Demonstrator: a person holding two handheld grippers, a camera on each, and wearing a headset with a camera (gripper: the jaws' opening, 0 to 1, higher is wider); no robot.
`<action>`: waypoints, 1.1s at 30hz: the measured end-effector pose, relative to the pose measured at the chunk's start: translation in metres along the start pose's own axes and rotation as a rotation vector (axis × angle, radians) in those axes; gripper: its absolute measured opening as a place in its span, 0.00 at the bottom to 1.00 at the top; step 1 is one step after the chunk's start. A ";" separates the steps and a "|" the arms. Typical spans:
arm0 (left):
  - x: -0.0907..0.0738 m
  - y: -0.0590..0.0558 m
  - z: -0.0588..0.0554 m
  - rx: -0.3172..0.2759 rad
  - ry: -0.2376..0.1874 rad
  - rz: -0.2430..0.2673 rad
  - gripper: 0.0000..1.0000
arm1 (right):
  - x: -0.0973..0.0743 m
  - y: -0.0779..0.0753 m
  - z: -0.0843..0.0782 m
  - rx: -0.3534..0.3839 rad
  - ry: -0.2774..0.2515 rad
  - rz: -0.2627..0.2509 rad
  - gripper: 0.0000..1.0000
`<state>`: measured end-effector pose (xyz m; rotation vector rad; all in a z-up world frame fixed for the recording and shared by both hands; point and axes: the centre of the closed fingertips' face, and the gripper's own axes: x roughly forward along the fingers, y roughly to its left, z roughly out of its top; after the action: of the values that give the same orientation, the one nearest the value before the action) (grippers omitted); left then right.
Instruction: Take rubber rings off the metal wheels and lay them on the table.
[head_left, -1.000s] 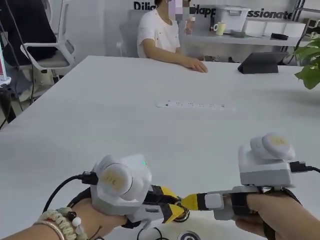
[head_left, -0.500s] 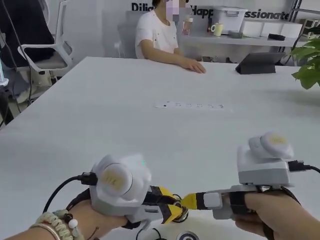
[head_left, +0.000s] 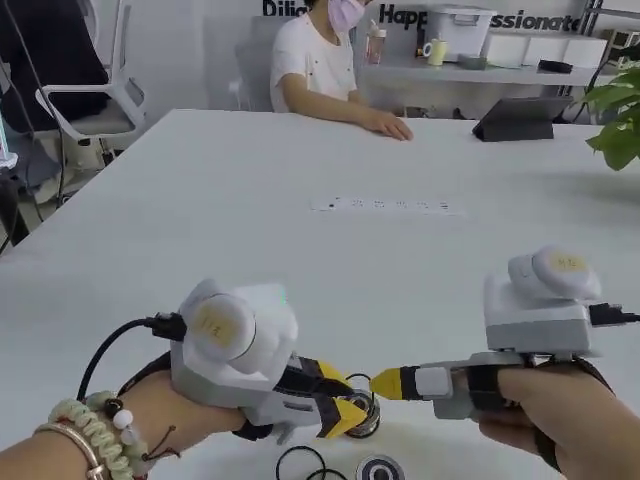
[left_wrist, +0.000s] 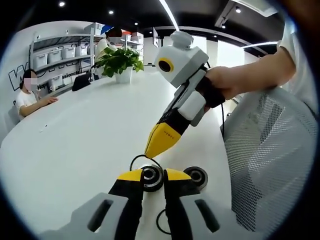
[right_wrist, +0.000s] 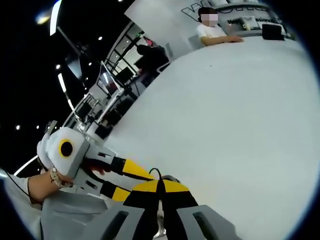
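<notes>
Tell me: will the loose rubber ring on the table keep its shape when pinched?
Probably not: the loose rubber ring is a thin loop, so likely floppy and light. It lies flat on the table, so unlikely to roll.

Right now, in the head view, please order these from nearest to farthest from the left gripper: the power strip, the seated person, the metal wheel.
1. The metal wheel: between the jaws of the left gripper, at the near edge.
2. The power strip: in the middle of the table.
3. The seated person: at the far edge.
</notes>
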<state>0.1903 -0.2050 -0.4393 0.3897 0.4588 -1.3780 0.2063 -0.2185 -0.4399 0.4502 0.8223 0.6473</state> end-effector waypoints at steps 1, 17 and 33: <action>-0.002 -0.001 0.002 0.004 -0.004 -0.002 0.18 | -0.001 0.000 0.002 0.003 -0.009 0.000 0.00; -0.037 -0.011 0.039 0.101 0.000 -0.024 0.47 | -0.019 0.015 0.028 0.020 -0.117 0.022 0.00; -0.102 -0.025 0.048 0.169 0.004 0.034 0.68 | -0.018 0.039 0.030 -0.047 -0.104 0.078 0.00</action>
<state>0.1566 -0.1478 -0.3442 0.5356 0.3384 -1.3875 0.2067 -0.2061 -0.3891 0.4711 0.6922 0.7082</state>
